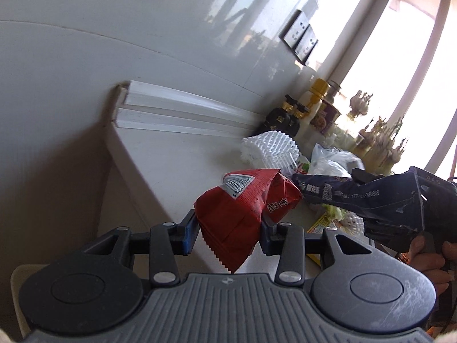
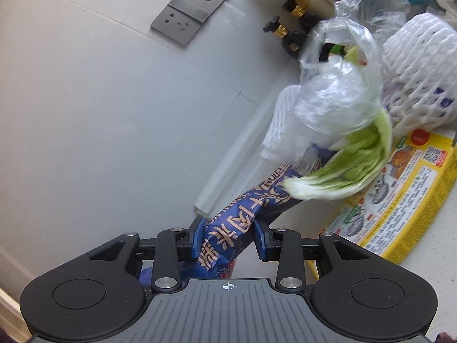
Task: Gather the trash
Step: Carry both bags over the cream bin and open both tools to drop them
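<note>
Red wrapper (image 1: pixel 237 214) pinched in left tongs (image 1: pixel 228 233), lifted off counter (image 1: pixel 171 157).

A pale table (image 1: pixel 160 157) runs along a glossy white wall (image 1: pixel 114 43). Two grey double wall sockets (image 2: pixel 191 8) sit side by side on that wall. At the table's far end stand dark bottles with gold caps (image 1: pixel 282 117), a cream bottle with a yellow cap (image 1: pixel 314 97) and a purple patterned container (image 1: pixel 328 114), close together against the wall. Beyond them, near a bright window (image 1: pixel 385 57), are bunches of garlic bulbs (image 1: pixel 380 140). A white strip of trim (image 1: pixel 185 111) lines the wall's base.
</note>
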Motion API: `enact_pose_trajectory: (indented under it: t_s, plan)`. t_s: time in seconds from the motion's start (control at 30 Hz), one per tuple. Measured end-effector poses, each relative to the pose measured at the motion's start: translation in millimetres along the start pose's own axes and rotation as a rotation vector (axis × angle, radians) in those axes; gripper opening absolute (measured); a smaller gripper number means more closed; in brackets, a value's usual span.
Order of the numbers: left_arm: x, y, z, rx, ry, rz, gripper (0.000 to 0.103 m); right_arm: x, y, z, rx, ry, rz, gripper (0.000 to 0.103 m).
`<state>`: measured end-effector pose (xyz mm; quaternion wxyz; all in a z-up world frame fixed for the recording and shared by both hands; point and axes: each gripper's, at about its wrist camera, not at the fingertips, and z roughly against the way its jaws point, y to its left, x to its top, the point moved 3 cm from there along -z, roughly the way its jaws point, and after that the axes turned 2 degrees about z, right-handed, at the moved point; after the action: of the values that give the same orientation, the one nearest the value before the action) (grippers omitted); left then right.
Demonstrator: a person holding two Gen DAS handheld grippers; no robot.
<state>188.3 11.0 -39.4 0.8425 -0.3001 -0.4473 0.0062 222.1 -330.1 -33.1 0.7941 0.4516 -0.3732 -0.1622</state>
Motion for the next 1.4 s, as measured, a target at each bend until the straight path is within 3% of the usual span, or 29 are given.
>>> enact_pose_trajectory:
  t_s: [0.2,0.33,0.57,0.97,1.3,1.4]
  plan:
    - [-7.6,19.1,26.1,0.026,-0.037,0.1,0.039,-1.5,19.9,3.2,0.093,-0.009,0.013,0.033]
    - [-13.7,30.5,42.0,0.063,-0.059,0.137,0.039,-5.3,35.5,9.5,0.1,-0.022,0.059,0.033]
    - [-26.7,51.0,66.1,0.174,-0.076,0.175,0.039,-24.1,62.3,-12.6,0.126,0.047,0.1,0.033]
    - [-53.2,97.2,86.2,0.371,-0.075,0.25,0.039,-101.2,116.9,-99.9,0.06,0.333,0.298,0.034]
    - [-85.2,139.3,73.3,0.503,0.016,0.323,0.039,-167.9,107.8,-174.2,-0.064,0.56,0.505,0.031]
    - [-95.3,149.3,66.5,0.524,0.048,0.336,0.04,-187.5,98.0,-186.5,-0.074,0.628,0.539,0.022]
